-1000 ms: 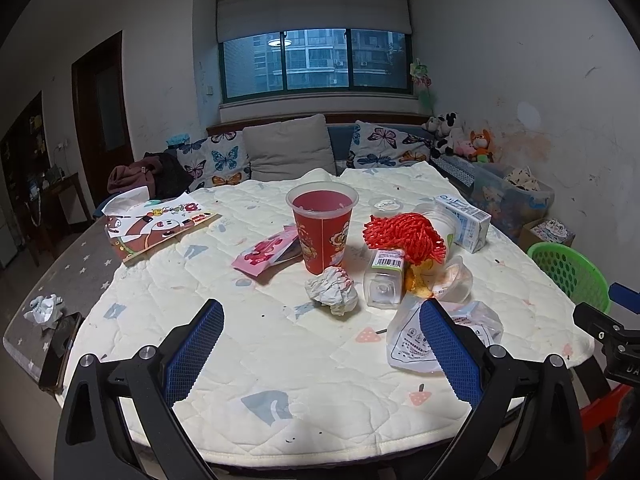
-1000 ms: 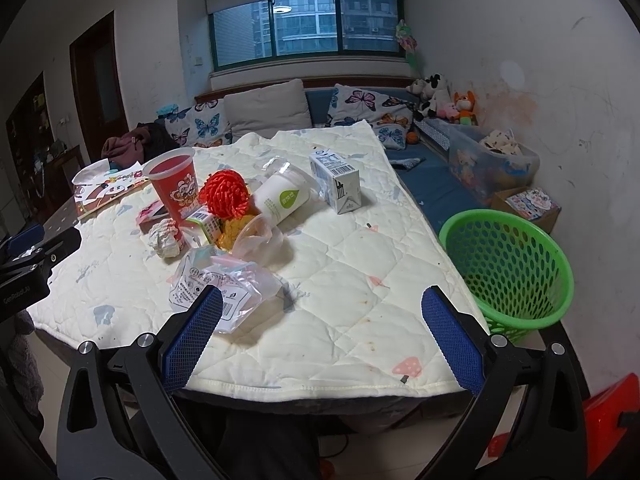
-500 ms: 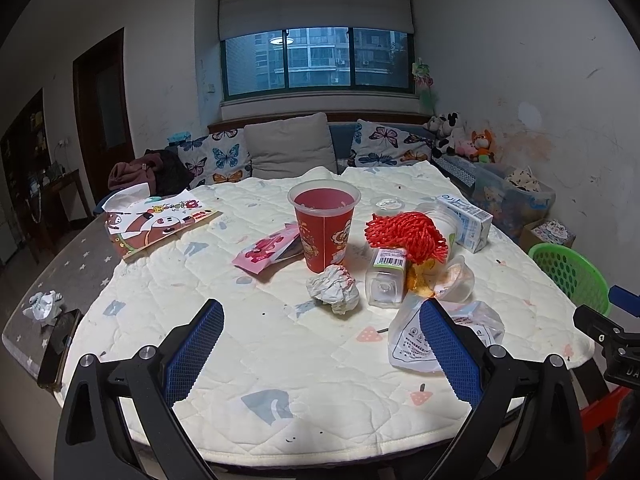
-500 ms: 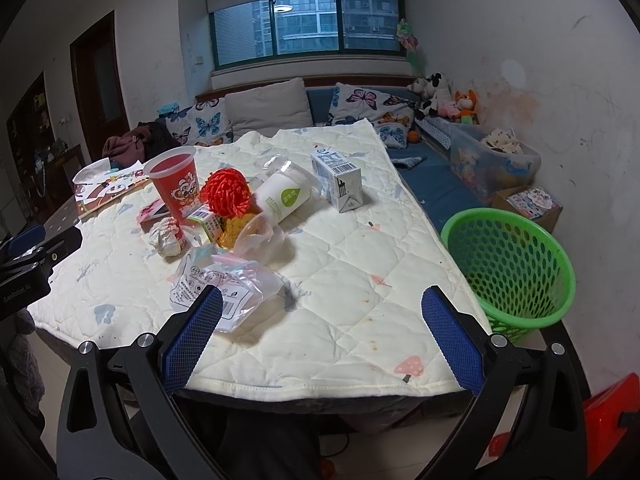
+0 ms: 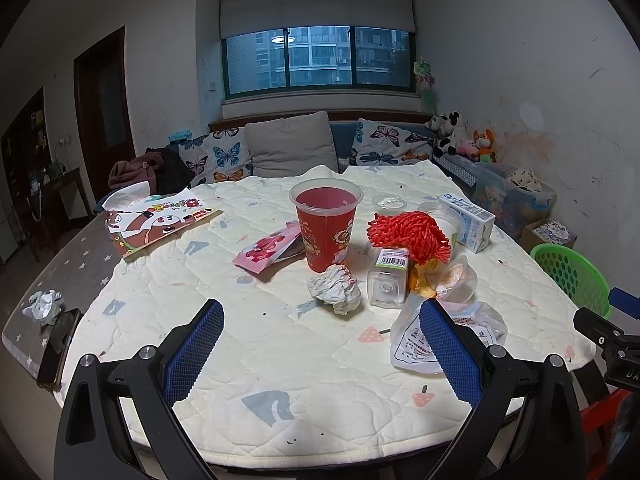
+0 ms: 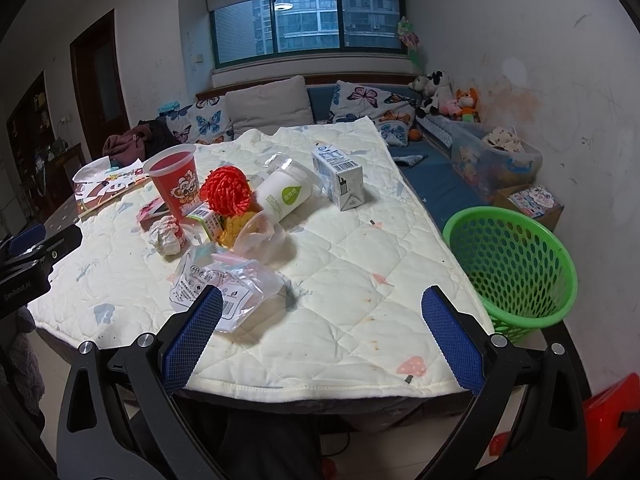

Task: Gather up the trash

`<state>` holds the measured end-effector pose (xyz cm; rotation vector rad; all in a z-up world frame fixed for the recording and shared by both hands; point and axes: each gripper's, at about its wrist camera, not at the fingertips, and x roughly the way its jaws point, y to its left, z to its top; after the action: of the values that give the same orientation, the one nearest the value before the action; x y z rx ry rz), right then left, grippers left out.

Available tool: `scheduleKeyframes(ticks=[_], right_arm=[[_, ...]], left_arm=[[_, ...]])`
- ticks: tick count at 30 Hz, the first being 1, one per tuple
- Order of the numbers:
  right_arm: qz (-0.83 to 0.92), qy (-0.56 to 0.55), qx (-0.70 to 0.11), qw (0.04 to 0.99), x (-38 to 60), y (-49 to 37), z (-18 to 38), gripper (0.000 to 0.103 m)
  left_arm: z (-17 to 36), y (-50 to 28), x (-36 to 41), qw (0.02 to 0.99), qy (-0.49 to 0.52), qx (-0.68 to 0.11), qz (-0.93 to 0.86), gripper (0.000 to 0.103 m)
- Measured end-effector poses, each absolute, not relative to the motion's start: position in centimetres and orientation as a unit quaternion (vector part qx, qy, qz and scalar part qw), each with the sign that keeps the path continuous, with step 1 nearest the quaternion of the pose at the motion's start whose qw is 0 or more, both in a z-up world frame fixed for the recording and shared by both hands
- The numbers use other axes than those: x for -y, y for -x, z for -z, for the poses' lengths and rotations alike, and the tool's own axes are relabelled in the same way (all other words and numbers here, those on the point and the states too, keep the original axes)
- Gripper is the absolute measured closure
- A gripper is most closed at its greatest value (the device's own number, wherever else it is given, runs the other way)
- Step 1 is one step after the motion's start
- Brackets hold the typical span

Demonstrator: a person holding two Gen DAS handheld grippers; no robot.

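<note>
Both grippers hang with jaws spread wide and nothing between them: the left gripper point(image 5: 320, 354) over the near edge of the quilted surface point(image 5: 224, 280), the right gripper point(image 6: 322, 340) over its near right corner, just beside the green basket point(image 6: 516, 264).

That basket stands on the floor off the surface's right edge, mouth up (its mesh interior shows nothing inside). On the surface the trash sits in one cluster toward the middle. A crinkled plastic bag point(image 6: 224, 280) lies flat nearest the right gripper, printed side up. The red cup point(image 5: 326, 226) stands upright, mouth up, with a clear rim. A white cup point(image 6: 286, 194) lies on its side, long axis running from near-left to far-right, open mouth toward the far side. The milk carton point(image 6: 340, 180) lies on its long side, well apart from the rest, pointing toward the near right. A red mesh net point(image 6: 226, 190) is bunched on top of the pile. A small clear bottle point(image 5: 386, 280) lies with its base facing the left camera. A crumpled paper ball point(image 5: 336, 288) rests just in front of the red cup, and a clear plastic tub point(image 6: 260, 232) tilts beside the bottle.
</note>
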<state>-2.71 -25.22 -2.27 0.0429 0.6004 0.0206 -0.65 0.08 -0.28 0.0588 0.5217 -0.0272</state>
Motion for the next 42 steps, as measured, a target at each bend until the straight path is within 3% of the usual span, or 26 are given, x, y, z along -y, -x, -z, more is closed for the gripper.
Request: scheduleKeyframes(ticks=[42], right_arm=[[-0.062,-0.007,-0.320,0.945,23.5,-1.9,3.0,0.004]], left_arm=[[0.4,-4.3,-2.2,0.959,-0.020,-0.281,0.003,0.008]])
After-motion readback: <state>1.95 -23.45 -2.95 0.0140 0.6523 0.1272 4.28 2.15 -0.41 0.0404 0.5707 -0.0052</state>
